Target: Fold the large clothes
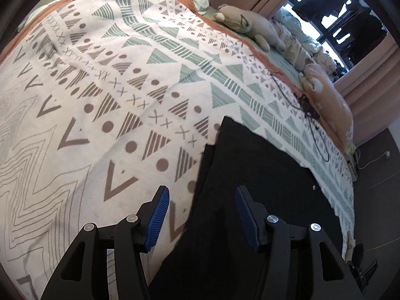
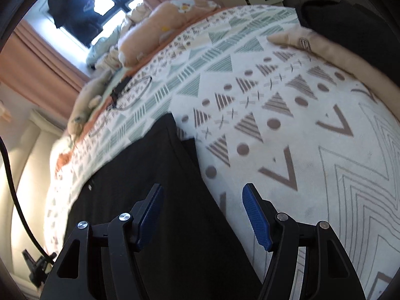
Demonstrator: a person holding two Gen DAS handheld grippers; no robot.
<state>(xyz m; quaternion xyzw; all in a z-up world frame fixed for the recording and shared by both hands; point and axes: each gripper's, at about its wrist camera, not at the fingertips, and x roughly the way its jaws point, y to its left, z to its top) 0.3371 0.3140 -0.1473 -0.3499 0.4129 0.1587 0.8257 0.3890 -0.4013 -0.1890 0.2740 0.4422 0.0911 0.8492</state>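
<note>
Now both grippers hang spread above the black garment

Below and just ahead of the left gripper (image 1: 202,215), the black garment (image 1: 250,187) lies flat on the patterned blanket (image 1: 112,87) that covers the bed. Its jaws stand wide apart with nothing between them; the left blue pad (image 1: 157,222) is over the blanket and the right one over the dark cloth. The garment's stepped far edge sits ahead of the gripper, and a small pale button shows to the right on the cloth.

Further ahead and to the right, a tangle of black cable (image 1: 307,110) lies on the blanket close to the garment's far corner. Beyond it, soft toys (image 1: 252,27) and an orange pillow (image 1: 332,100) line the bed's edge, with pink curtains (image 1: 365,95) behind.

From the right wrist, the right gripper (image 2: 202,215) is likewise spread and empty. The garment (image 2: 155,175) lies beneath and to its left, the blanket (image 2: 312,137) to its right. Ahead and left, the cable (image 2: 132,90) coils on the blanket. Far ahead right, a beige cloth (image 2: 320,47) and a dark heap (image 2: 350,20) rest at the bed's edge.
</note>
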